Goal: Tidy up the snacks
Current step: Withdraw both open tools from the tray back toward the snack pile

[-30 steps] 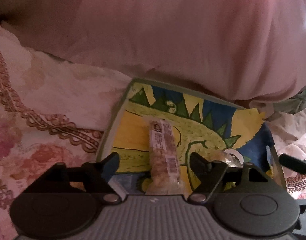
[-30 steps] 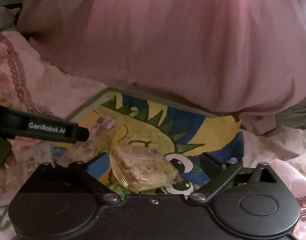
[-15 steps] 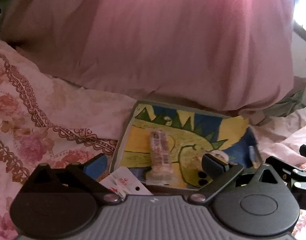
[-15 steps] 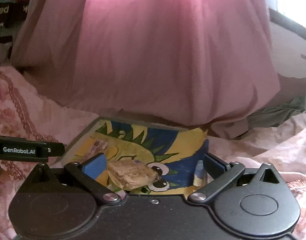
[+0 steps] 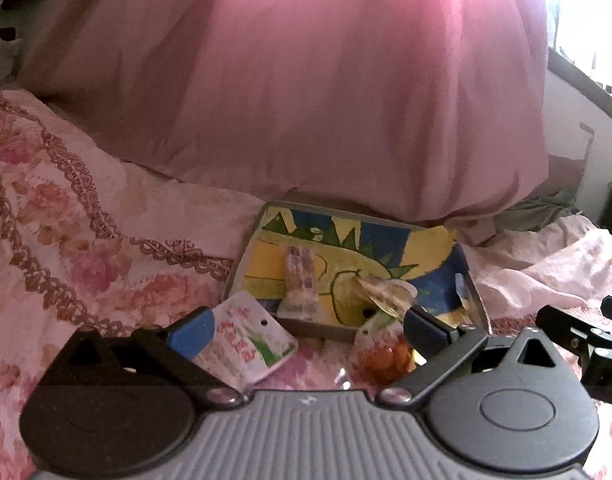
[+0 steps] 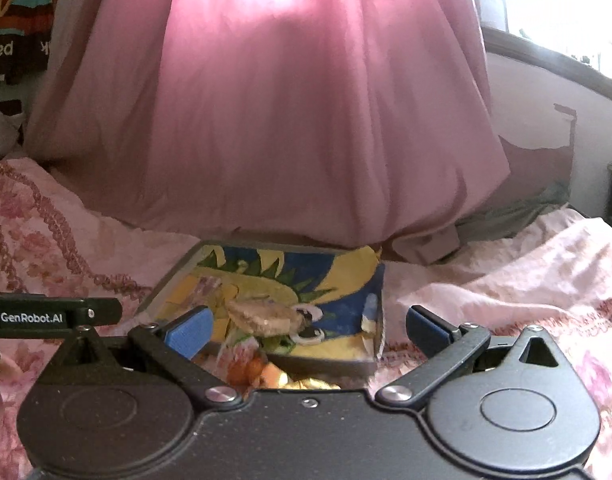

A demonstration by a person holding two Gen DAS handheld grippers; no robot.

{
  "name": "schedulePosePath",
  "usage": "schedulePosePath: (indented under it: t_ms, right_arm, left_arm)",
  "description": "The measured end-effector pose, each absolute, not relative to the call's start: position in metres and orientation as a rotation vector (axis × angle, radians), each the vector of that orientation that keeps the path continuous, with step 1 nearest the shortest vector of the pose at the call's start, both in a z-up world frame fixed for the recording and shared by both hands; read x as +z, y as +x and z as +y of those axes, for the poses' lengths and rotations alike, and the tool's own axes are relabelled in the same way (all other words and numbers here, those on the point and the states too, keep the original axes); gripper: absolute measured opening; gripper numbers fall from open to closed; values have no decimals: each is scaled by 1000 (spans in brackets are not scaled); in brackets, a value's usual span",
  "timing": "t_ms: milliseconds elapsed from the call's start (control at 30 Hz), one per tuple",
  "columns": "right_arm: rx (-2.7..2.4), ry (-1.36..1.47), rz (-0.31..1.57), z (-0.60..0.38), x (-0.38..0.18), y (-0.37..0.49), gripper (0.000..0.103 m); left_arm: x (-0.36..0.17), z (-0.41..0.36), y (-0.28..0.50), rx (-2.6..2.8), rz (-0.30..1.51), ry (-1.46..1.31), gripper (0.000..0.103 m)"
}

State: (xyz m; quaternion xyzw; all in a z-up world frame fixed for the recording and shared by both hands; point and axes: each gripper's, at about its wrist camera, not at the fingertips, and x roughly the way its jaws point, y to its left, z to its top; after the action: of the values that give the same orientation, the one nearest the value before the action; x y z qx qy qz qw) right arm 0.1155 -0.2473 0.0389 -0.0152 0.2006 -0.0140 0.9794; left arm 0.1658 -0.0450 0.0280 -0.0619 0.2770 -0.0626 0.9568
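Note:
A shallow tray (image 5: 246, 246) with a yellow, green and blue cartoon print lies on the bed; it also shows in the right wrist view (image 6: 338, 362). In it lie a long clear-wrapped snack bar (image 5: 300, 280) and a wrapped brown cake (image 5: 386, 294), also seen from the right wrist (image 6: 262, 316). In front of the tray lie a white and green packet (image 5: 242, 344) and a packet of orange snacks (image 5: 382, 354), the latter also in the right wrist view (image 6: 258, 368). My left gripper (image 5: 306, 330) is open and empty, above these packets. My right gripper (image 6: 306, 330) is open and empty, near the tray's front edge.
A pink floral bedspread (image 5: 66, 240) covers the bed. A large pink pillow or duvet (image 5: 326, 100) rises behind the tray. A wall and a bright window (image 6: 566, 20) stand at the right. The right gripper's body (image 5: 586, 336) shows at the left view's right edge.
Both grippers have pulled back from the tray and opened wider. The snack bar and the cake lie in the tray, and two packets in front of it have come into view.

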Motion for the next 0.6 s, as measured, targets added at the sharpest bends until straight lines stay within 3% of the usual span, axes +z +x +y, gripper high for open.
schedulePosePath:
  t_ms: [600]
  right_arm:
    - [-79,21,575,-252,16,39,102]
  left_arm:
    - [-2,-48,70,-128,638,-47,103]
